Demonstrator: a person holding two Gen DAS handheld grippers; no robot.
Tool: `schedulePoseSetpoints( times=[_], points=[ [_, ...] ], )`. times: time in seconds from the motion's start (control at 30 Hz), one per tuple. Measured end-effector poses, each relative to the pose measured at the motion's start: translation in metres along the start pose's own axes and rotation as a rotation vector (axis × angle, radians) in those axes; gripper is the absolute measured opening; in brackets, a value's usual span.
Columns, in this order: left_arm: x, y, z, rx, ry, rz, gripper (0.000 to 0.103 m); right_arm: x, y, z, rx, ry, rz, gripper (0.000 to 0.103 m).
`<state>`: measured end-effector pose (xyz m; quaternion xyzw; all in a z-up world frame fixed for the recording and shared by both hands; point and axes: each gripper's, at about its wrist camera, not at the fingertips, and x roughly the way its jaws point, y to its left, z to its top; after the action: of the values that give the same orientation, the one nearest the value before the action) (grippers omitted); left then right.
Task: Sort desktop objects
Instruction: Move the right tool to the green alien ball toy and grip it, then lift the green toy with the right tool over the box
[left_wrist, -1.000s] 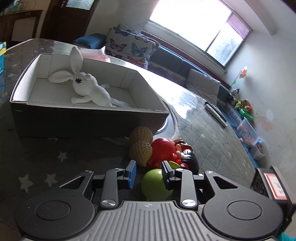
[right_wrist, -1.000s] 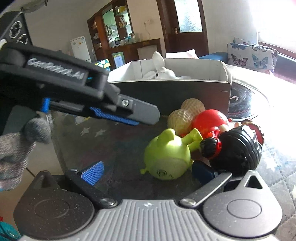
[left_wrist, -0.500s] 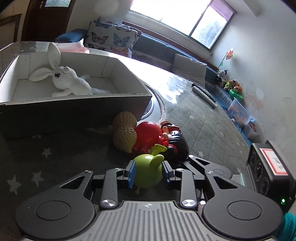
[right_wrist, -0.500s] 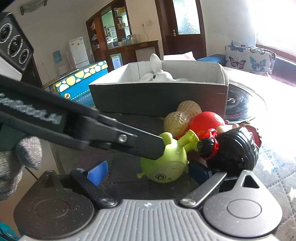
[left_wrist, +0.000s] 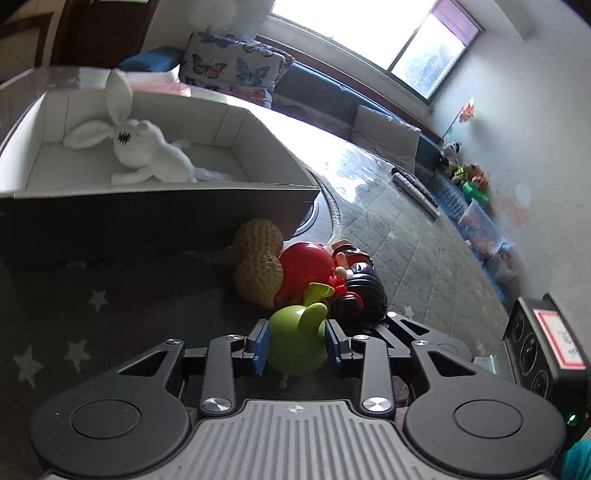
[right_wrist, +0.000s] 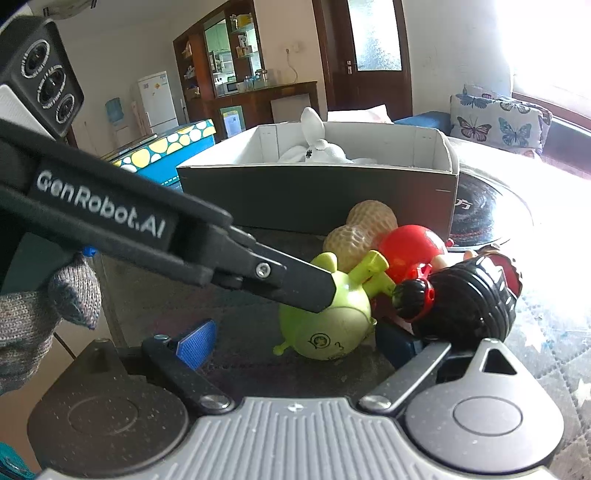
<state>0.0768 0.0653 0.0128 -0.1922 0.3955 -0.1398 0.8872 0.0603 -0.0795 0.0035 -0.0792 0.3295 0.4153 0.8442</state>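
My left gripper (left_wrist: 295, 343) is shut on a green round toy (left_wrist: 297, 341), which rests low by the table; it also shows in the right wrist view (right_wrist: 328, 325) with the left gripper's finger across it. Beside it lie a peanut toy (left_wrist: 258, 266), a red toy (left_wrist: 306, 267) and a black-haired figure (left_wrist: 360, 291). A cardboard box (left_wrist: 147, 218) behind them holds a white plush rabbit (left_wrist: 144, 147). My right gripper (right_wrist: 295, 343) is open, its right finger under the black-haired figure (right_wrist: 465, 299).
The table has a dark star-patterned cover (left_wrist: 74, 302) and a quilted glass-topped part (left_wrist: 406, 236). A remote (left_wrist: 415, 190) lies far right. A sofa with butterfly cushions (left_wrist: 236, 70) stands behind the table. A blue spotted box (right_wrist: 170, 147) stands at left.
My left gripper moved forward and closed its jaws on the green toy, tilting it. The right gripper has stayed open and nearly still.
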Motion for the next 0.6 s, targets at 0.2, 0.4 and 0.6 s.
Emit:
schedulePoseSetpoints(
  times=[0.2,0.4,0.6],
  points=[
    [-0.0006,0.0019,0.0002,-0.014,-0.002,-0.011,0.035,-0.0001,0.0010,0.0019,0.004,0.004,0.001,0.094],
    [-0.0005,0.0079,0.0011,-0.035,-0.006,-0.031,0.035,-0.0017,0.0029,0.0017,-0.010,-0.004,-0.008,0.090],
    [-0.0040,0.0088,-0.0004,-0.038,-0.008,-0.043,0.030,-0.0040,0.0046,0.0047,-0.040,-0.017,-0.027,0.077]
  ],
)
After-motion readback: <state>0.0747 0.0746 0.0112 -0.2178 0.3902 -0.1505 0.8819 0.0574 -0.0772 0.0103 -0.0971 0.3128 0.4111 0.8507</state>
